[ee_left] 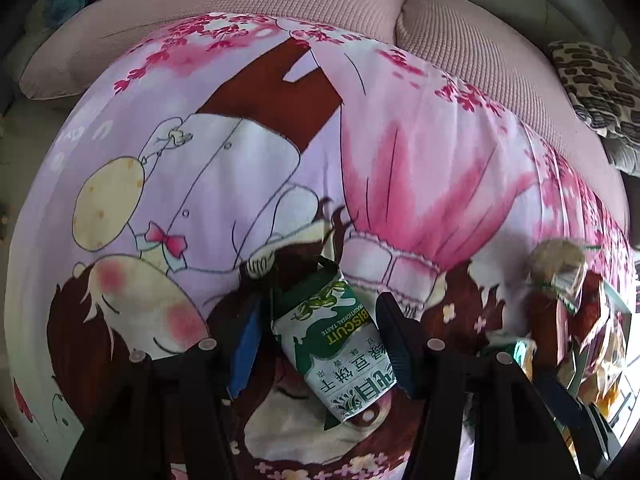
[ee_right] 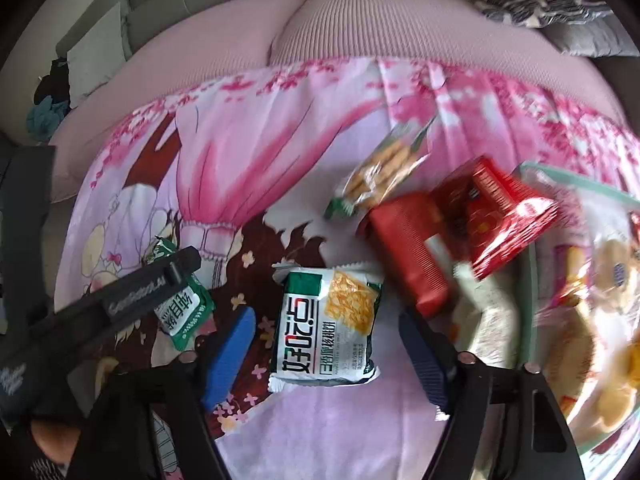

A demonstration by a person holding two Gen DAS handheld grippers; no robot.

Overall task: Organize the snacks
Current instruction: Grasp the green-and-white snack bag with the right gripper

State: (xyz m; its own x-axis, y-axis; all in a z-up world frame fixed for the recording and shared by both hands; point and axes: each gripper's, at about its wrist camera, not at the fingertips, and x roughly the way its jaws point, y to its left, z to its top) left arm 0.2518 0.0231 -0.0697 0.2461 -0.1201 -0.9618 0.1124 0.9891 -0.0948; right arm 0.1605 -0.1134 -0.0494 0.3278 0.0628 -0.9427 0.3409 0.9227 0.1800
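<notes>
- Left wrist view: the left gripper (ee_left: pixel 320 344) points steeply down at a printed cloth (ee_left: pixel 248 128) spread over a pink ribbed cushion (ee_left: pixel 224 4). The green-and-white biscuit packet (ee_left: pixel 334 344) lies between the jaws, its sealed green end reaching ahead of the tips.
- The jaws stand fairly narrow around the packet. The far-side pad sits at its edge, while a dark sliver shows between the blue pad (ee_left: pixel 245 350) and the wrapper, so I cannot tell whether the pinch is made.
- Step in hand, as I judge it: grasping this packet. The next move calls for a firm squeeze across its short width before any lift.
- The wrapper is glossy, crinkled film, flat and pillow-shaped; it looks likely to slip or buckle under the pads.
- Right wrist view: the right gripper (ee_right: pixel 326 344) hangs over a larger snack pack (ee_right: pixel 326 330), green and white with a yellow picture, lying flat between the jaws.
- These jaws stand wide, both pads clear of the pack's sides; nothing is held.
- Next, it seems, the jaws must drop lower and narrow evenly on both edges.
- Beyond the far-side jaw lie a red packet (ee_right: pixel 404 252), a shiny red foil bag (ee_right: pixel 508 216) and a clear bag of biscuits (ee_right: pixel 380 176); a translucent tray (ee_right: pixel 580 184) of snacks sits further out, blurred.
- Outside the near-side jaw, the other gripper's black finger crosses the small biscuit packet.
</notes>
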